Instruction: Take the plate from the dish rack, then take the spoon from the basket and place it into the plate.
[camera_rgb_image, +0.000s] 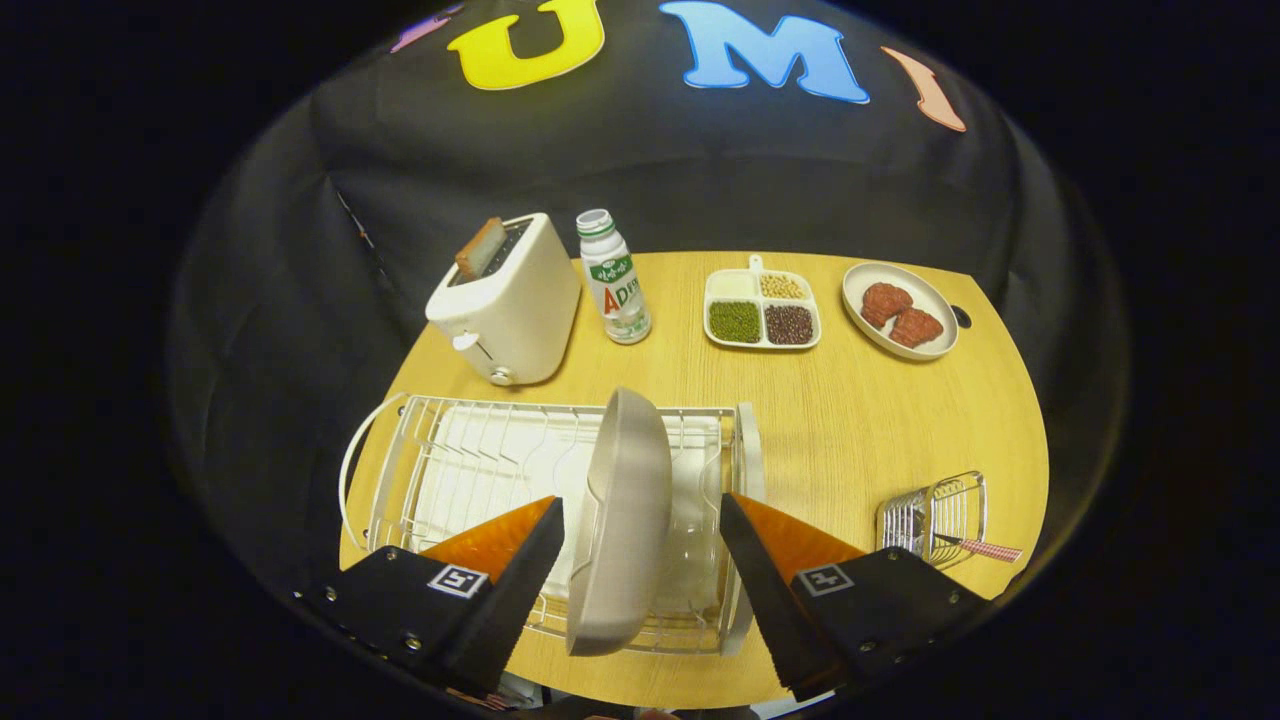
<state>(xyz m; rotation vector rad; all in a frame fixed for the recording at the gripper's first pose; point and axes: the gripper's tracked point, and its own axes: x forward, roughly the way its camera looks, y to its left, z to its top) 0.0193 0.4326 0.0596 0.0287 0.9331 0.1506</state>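
Fingers: I have the gripper (640, 570) spread wide, one finger on each side of the plate, and I see a gap on both sides, so nothing is clamped.
Plate: the plate (622, 520) stands on edge in the dish rack (470, 465), directly between my fingers and reaching a little beyond their tips.
Rack: white wire, its handle loop out past my left finger, a white drip tray under the wires.
Spoon: out past my right finger sits the small wire basket (935, 520), and the spoon (985, 548) lies in it with a checked handle poking out over the side away from the fingers.
Progress: I judge the first step is only lined up. The plate is not yet lifted, and the spoon is untouched in the basket.
Left to do: close on the plate, lift it out and set it on the table (880, 420), then fetch the spoon and lay it in the plate.
Beyond the fingers: a toaster (505, 300) with a slice in it, a bottle (613, 280), a divided tray (762, 308) of beans and a dish of meat (900, 310).
Writing: the bottle label shows large letters I read as "AD"; the smaller print is too small for me to tell.
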